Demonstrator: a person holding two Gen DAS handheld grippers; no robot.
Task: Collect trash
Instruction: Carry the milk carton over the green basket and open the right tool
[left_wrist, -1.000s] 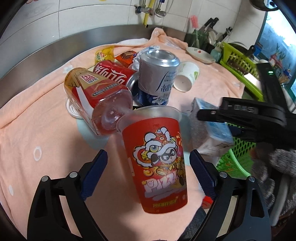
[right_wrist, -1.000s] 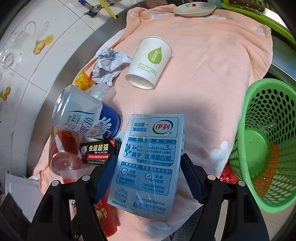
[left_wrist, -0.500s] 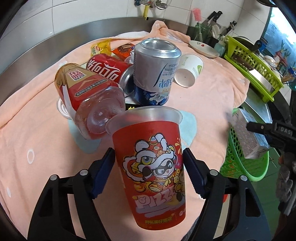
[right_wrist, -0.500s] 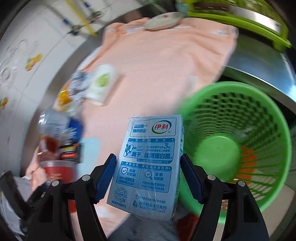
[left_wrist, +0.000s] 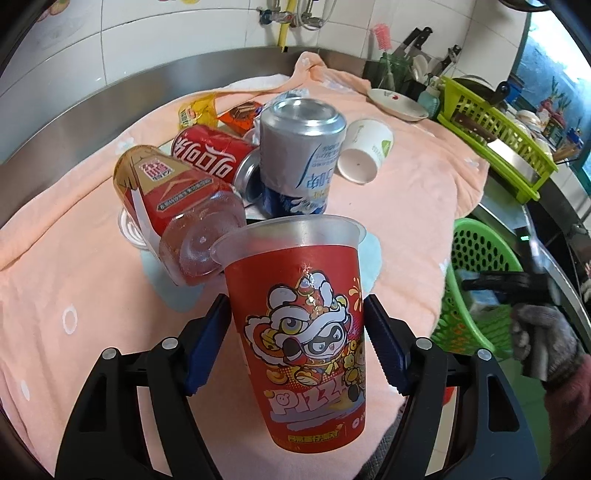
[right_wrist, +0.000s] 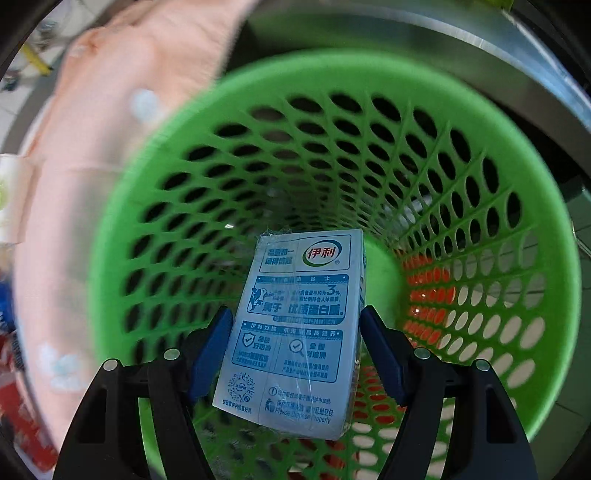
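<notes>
Green basket (right_wrist: 155, 206) now under right claw (right_wrist: 295, 343) gripping milk carton (right_wrist: 295, 332); left claw (left_wrist: 295, 343) narrowed onto red cup (left_wrist: 303, 332)

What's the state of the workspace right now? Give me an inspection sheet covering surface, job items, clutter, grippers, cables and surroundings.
Surface: steel counter covered by a peach towel.
Job's things: red pizza cup upright near the towel's front edge; milk carton over the green basket; red-label bottle, cola can and paper cup lying down; blue-and-silver can standing.
Clutter: snack wrappers behind the cans.
Grippers: left gripper jaws around the pizza cup, pads at its sides; right gripper jaws clamped on the milk carton.
Cables: nothing seen.
Surroundings: tiled wall, saucer, lime dish rack, knives.
</notes>
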